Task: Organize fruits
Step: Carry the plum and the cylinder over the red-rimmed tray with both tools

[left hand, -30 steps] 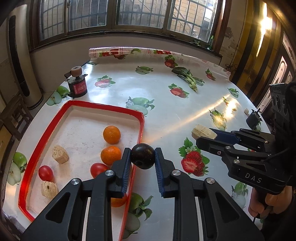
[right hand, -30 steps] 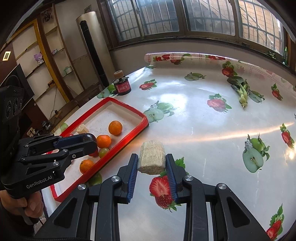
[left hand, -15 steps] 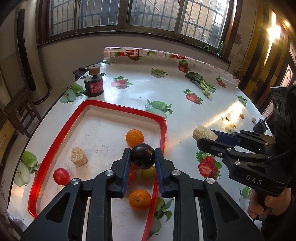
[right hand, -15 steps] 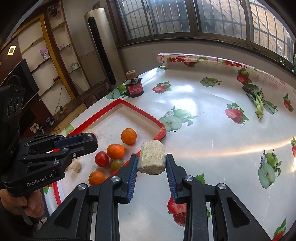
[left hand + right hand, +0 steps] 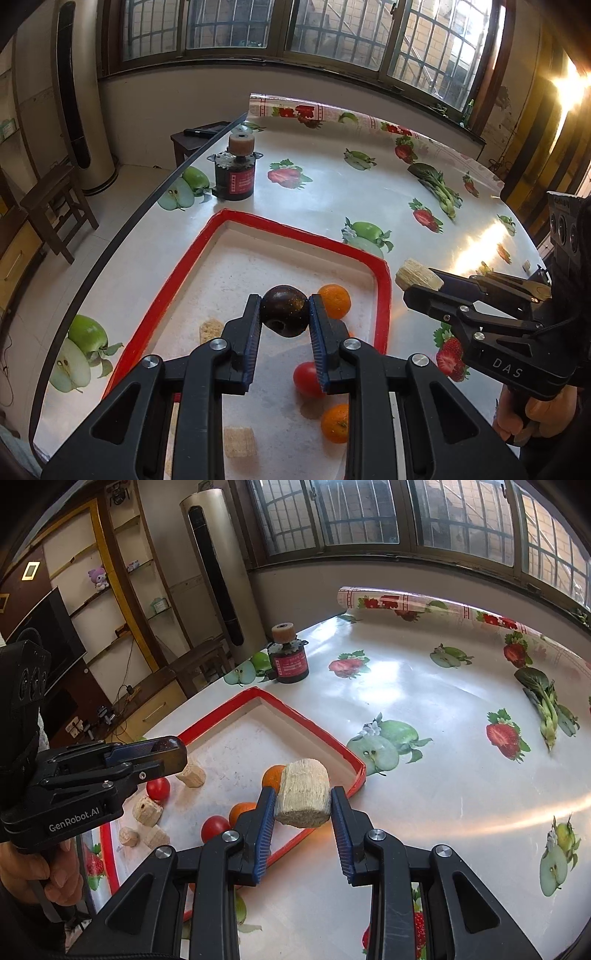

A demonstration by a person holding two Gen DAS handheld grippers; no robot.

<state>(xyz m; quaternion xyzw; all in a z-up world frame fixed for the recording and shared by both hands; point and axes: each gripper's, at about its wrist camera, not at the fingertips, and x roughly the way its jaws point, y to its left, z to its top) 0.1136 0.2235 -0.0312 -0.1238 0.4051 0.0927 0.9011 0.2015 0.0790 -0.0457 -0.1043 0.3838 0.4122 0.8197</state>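
Red-rimmed tray (image 5: 384, 295): left gripper (image 5: 284, 314) clamping one plum (image 5: 284, 310), right gripper (image 5: 303, 801) one beige block (image 5: 303, 794).

Tray (image 5: 384, 291): on the desk (image 5: 332, 199), centre of frame.
Oranges (image 5: 334, 301): in tray, right side.
Canister (image 5: 234, 177): behind tray, upper left.

Partly hidden fruit in the tray

An orange (image 5: 272, 775) behind the pale block (image 5: 303, 797) shows only a sliver; the tomato (image 5: 306, 378) sits half behind a gripper finger; the tray's (image 5: 384, 295) near end is covered.
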